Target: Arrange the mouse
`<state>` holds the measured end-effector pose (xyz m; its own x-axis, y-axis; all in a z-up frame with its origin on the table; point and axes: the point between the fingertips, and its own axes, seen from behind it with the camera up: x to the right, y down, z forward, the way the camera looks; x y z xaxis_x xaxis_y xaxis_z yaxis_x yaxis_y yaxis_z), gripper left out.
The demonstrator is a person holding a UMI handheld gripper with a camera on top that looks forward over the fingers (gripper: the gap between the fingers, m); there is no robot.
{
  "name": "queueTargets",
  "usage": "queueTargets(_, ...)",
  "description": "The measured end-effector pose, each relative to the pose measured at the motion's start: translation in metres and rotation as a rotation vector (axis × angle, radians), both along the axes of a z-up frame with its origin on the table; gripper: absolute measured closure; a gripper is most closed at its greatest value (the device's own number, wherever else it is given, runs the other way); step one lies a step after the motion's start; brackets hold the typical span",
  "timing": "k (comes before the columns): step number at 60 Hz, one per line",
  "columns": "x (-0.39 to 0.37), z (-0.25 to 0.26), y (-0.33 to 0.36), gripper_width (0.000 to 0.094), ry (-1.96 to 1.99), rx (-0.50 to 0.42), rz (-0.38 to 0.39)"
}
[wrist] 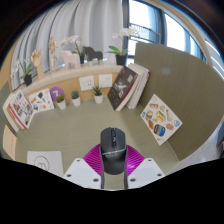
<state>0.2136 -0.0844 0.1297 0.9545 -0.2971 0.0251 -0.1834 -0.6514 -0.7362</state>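
Note:
A black computer mouse (112, 146) with a scroll wheel sits between my gripper's (112, 160) two fingers, its nose pointing away from me. The magenta pads (94, 158) press against both of its sides. The gripper is shut on the mouse and holds it above the tan table top (80, 125). The mouse's rear end is hidden between the white finger bases.
A white mat (44, 160) lies on the table to the left of the fingers. A colourful printed sheet (162, 120) lies to the right. Small potted plants (76, 97), cards and a dark book (130, 86) line the far edge, under windows.

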Motion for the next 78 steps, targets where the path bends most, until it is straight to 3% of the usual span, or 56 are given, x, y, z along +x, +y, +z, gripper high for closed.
queueTargets(9, -0.102, 0.076, 0.024, 0.0681, 0.006, 0.124, 0.051)
queueTargets(17, -0.197, 0.088, 0.041, 0.0683, 0.002, 0.147, 0.144)
queueTargets(24, -0.262, 0.044, 0.047, 0.0684, 0.026, 0.093, 0.21)
queueTargets(31, -0.304, -0.023, 0.041, 0.0684, 0.068, -0.022, 0.225)
queueTargets(40, -0.323, -0.1, 0.021, 0.0674, 0.061, -0.16, 0.243)
queueTargets(50, -0.332, -0.141, -0.002, 0.0662, 0.063, -0.242, 0.247)
queueTargets(63, -0.33, -0.147, -0.006, 0.0454, 0.083, -0.258, 0.224)
queueTargets(64, -0.33, -0.146, -0.006, 0.0421, 0.09, -0.26, 0.22)
queueTargets(65, -0.329, -0.144, -0.006, 0.0325, 0.093, -0.261, 0.215)
queueTargets(66, -0.328, -0.143, -0.006, 0.0305, 0.094, -0.258, 0.208)
queueTargets(67, -0.326, -0.139, -0.005, 0.0197, 0.092, -0.253, 0.201)
queueTargets(69, -0.323, -0.131, -0.004, 0.0087, 0.084, -0.234, 0.195)
queueTargets(78, -0.316, -0.077, -0.006, 0.0075, 0.034, -0.154, 0.209)
